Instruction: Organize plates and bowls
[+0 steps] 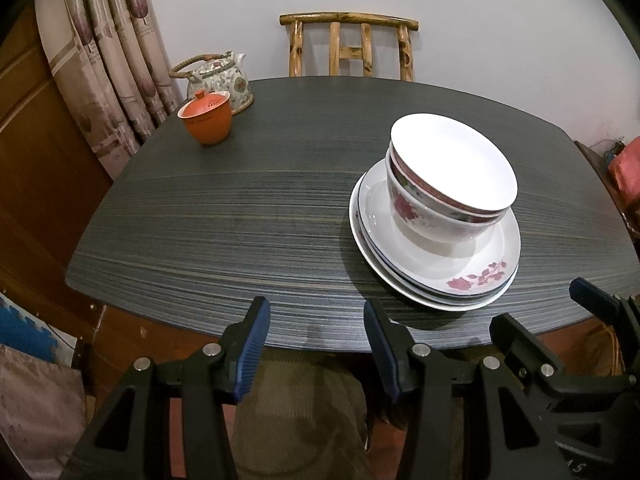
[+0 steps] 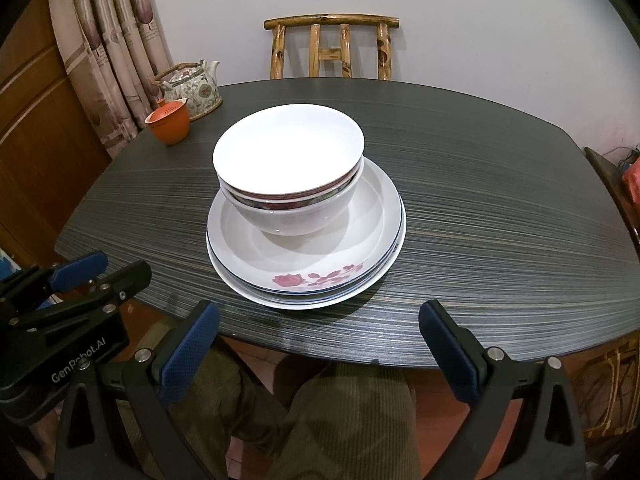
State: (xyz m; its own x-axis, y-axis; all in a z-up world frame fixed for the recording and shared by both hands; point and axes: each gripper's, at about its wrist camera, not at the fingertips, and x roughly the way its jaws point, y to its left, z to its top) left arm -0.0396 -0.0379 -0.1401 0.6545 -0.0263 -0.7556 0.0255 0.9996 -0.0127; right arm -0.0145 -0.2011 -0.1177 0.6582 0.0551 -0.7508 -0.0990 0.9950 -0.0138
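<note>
Currently both tools sit off the near table edge, over the person's lap. Left gripper (image 1: 316, 336): jaws moderately apart, nothing between them. Right gripper (image 2: 320, 338): jaws spread wide, also empty.

Task items are already one pile: bowls (image 2: 289, 176) nested together, standing in the top plate of the plates (image 2: 308, 276) stack, on the dark table (image 2: 480, 208) near the front edge.

Risks, my read:
- Bowl stack looks tilted and off-centre on the plates, toward the rear left. A nudge from either finger could tip or slide it.
- Glazed rims are slick, so a pinch on one bowl rim may slip or drag the bowl under it along.
- Pile is close to the table edge, so a pull toward the person could take it off.

Far left: orange lidded cup (image 1: 206, 120) and teapot (image 1: 222, 80), well apart from the pile.

Readable text: "GenRobot.AI" on the left gripper body in the right wrist view. Partial marking, maybe "15", on the right tool in the left view.
</note>
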